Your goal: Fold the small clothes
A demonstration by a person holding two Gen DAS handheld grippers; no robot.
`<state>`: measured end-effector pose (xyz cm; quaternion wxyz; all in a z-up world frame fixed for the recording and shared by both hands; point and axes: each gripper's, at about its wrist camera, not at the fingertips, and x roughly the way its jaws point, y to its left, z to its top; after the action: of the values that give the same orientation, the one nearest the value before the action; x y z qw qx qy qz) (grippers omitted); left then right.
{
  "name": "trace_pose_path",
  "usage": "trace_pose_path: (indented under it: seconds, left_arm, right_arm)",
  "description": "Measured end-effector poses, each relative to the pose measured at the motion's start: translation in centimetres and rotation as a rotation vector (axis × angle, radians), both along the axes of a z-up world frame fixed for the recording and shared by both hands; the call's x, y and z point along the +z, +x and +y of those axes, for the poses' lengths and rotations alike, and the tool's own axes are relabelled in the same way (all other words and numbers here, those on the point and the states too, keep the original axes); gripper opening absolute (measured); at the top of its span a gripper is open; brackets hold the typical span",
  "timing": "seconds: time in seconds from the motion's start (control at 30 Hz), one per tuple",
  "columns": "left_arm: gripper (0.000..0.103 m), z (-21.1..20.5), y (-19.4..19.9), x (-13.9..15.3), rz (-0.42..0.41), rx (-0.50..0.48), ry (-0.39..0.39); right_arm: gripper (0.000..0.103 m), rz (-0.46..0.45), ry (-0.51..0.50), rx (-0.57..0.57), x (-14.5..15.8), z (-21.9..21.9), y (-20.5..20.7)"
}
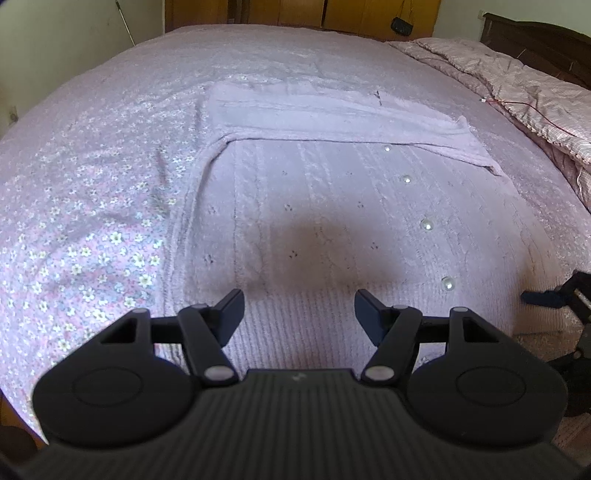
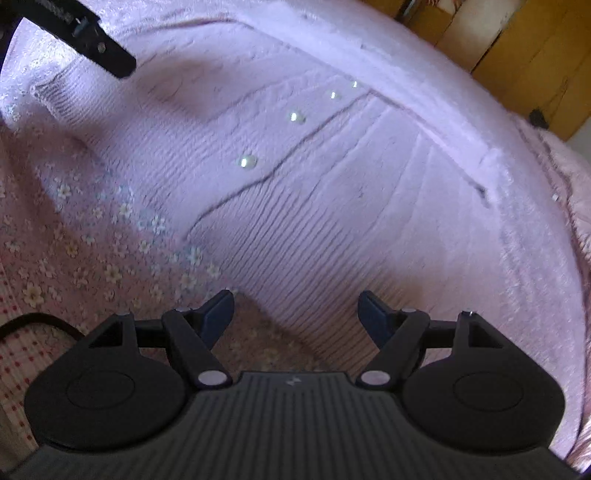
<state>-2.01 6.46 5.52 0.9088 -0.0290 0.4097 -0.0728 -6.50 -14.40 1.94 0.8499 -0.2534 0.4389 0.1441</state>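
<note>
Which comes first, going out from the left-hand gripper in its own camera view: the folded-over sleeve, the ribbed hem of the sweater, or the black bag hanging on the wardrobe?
From the left gripper:
1. Ribbed hem, right under its fingers.
2. Folded-over sleeve, across the sweater's far end.
3. Black bag, top right, beyond the bed.

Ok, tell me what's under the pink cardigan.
The cardigan lies flat on a floral bedsheet, which shows around its left edge and hem. Whatever is directly beneath the knit or folded sleeve is covered.
</note>
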Motion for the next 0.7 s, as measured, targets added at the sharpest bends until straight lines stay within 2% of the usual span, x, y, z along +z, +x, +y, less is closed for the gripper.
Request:
trace_pose_path:
  seconds: [0.2, 0.53, 0.7]
  left_arm:
    - [0.067, -0.2, 0.0, -0.1, 0.012, -0.008, 0.002]
    - [0.067, -0.2, -0.1, -1.2, 0.008, -0.026, -0.014]
    - [0.067, -0.4, -0.1, -1.8, 0.015, -0.002, 0.034]
  right_arm:
    - [0.091, -0.036, 0.012, -0.013, -0.8, -0.3, 0.1]
    - [0.092, -0.173, 0.085, -0.11, -0.5, -1.2, 1.1]
    - [0.092, -0.252, 0.125, -0.147, 0.2, -1.8, 1.2]
